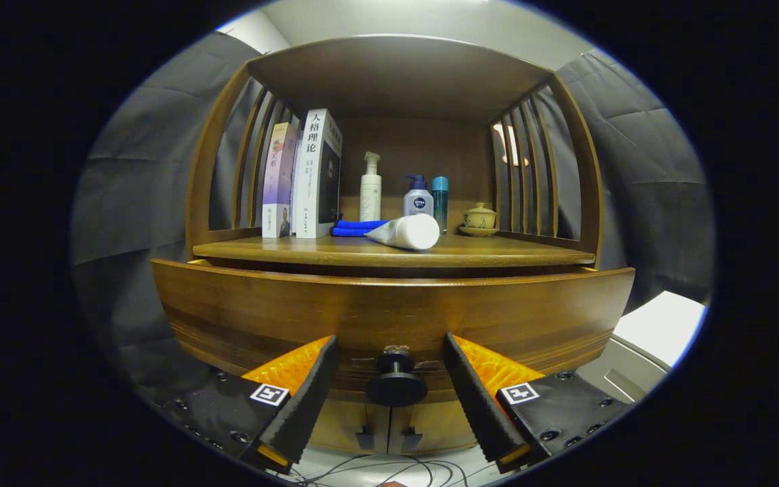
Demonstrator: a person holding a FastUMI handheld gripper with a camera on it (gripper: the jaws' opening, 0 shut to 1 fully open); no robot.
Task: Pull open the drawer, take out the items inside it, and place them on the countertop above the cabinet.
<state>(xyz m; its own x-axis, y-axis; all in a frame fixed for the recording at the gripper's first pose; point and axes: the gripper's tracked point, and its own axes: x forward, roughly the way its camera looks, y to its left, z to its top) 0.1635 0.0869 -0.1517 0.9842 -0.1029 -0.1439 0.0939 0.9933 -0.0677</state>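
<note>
Drawer (389, 318) looks slightly out, hard to confirm. Gripper (395, 399) open, fingers at 9 and 3 o'clock of knob (396, 387), not touching. Off-centre closing risks slipping off.

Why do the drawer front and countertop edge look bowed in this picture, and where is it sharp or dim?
Gripper view: fisheye distortion bows the drawer front and countertop; the knob between the open gripper fingers is sharp; the shelf's back is dim, the white tube brightly lit.

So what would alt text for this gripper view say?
The gripper is open, its fingers either side of the drawer knob without touching it. Above the drawer front, the countertop holds books, bottles and a white tube.
</note>
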